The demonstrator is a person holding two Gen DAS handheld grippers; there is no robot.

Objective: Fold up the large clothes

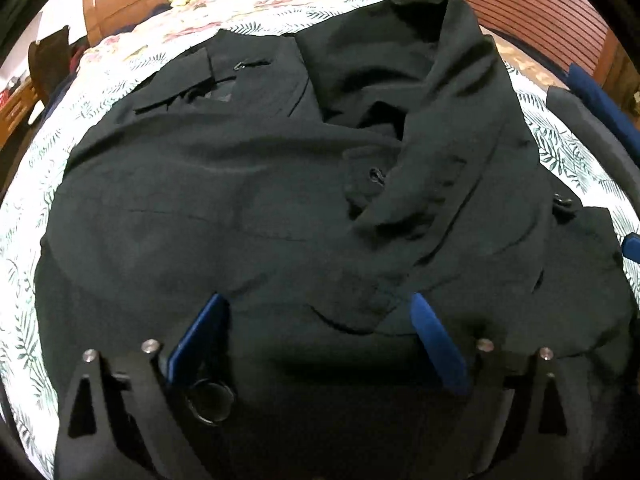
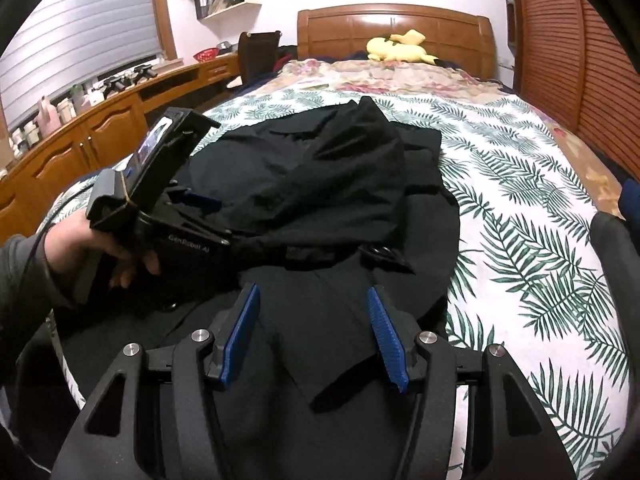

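A large black coat (image 1: 200,200) lies spread on the bed, with one sleeve (image 1: 440,160) folded diagonally across its front. My left gripper (image 1: 324,320) hovers over the coat's near part with its blue fingers (image 1: 208,328) wide apart. The sleeve's cuff lies between them, and the pads do not press on it. In the right wrist view the coat (image 2: 320,184) is bunched in the middle, and a hand holds the left gripper (image 2: 222,222) at its left side. My right gripper (image 2: 314,320) stands open above the coat's near hem, and the cloth lies flat under it.
The bed has a leaf-print sheet (image 2: 520,200) with bare room to the right of the coat. A yellow plush toy (image 2: 396,48) lies by the wooden headboard (image 2: 392,20). Wooden cabinets (image 2: 80,148) run along the left, and louvred doors (image 2: 560,40) stand on the right.
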